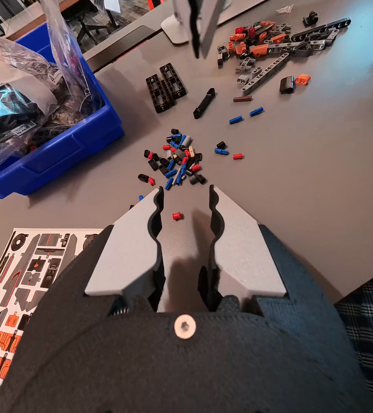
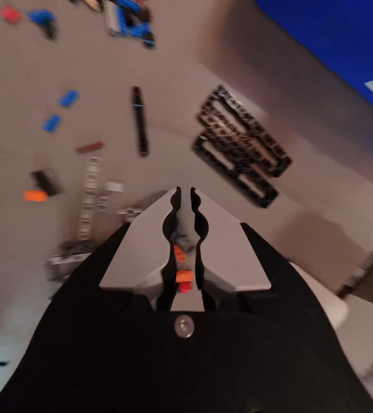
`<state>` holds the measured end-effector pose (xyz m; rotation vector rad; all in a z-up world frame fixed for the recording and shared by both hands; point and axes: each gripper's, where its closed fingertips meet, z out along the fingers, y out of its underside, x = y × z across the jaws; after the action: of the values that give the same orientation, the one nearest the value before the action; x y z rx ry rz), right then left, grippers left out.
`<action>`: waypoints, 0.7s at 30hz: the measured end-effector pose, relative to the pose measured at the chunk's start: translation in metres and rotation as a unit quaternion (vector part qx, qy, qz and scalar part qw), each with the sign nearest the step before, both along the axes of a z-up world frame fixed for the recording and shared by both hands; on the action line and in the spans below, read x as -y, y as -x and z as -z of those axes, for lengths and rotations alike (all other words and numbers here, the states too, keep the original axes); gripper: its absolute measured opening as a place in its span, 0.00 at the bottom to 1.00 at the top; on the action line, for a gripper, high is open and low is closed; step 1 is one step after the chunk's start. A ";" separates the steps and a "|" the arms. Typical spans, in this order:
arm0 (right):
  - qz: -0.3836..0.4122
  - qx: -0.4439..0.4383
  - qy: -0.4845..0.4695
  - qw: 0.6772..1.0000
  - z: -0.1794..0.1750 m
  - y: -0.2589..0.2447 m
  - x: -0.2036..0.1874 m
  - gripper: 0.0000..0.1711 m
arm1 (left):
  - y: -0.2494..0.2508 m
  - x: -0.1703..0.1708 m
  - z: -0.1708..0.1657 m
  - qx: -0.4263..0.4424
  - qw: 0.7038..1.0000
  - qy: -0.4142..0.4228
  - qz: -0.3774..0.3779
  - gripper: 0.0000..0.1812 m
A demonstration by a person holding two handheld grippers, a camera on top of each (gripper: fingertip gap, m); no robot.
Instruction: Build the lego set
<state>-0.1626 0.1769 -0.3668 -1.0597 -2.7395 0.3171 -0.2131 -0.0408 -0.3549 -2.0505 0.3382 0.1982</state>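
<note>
Grey table (image 1: 292, 178); left hand-held gripper (image 1: 186, 190) spread, empty; right (image 2: 185, 190) nearly clenched, blurred.

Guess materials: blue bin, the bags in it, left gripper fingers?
Blue bin: likely rigid moulded plastic, glossy, with crisp ribs and rims.
Bags: thin clear plastic film, crinkled and reflective.
Left gripper fingers: probably 3D-printed plastic, matte grey, with black wavy pads that may be rubber.
</note>
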 end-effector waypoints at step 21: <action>0.097 0.023 0.038 0.994 0.019 -0.095 0.048 0.06 | -0.002 -0.001 0.004 -0.019 1.000 0.008 0.001 0.21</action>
<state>-0.0673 0.1286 -0.3862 -1.3576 -2.6530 0.3735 -0.2115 -0.0401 -0.3585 -2.0639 0.3666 0.2342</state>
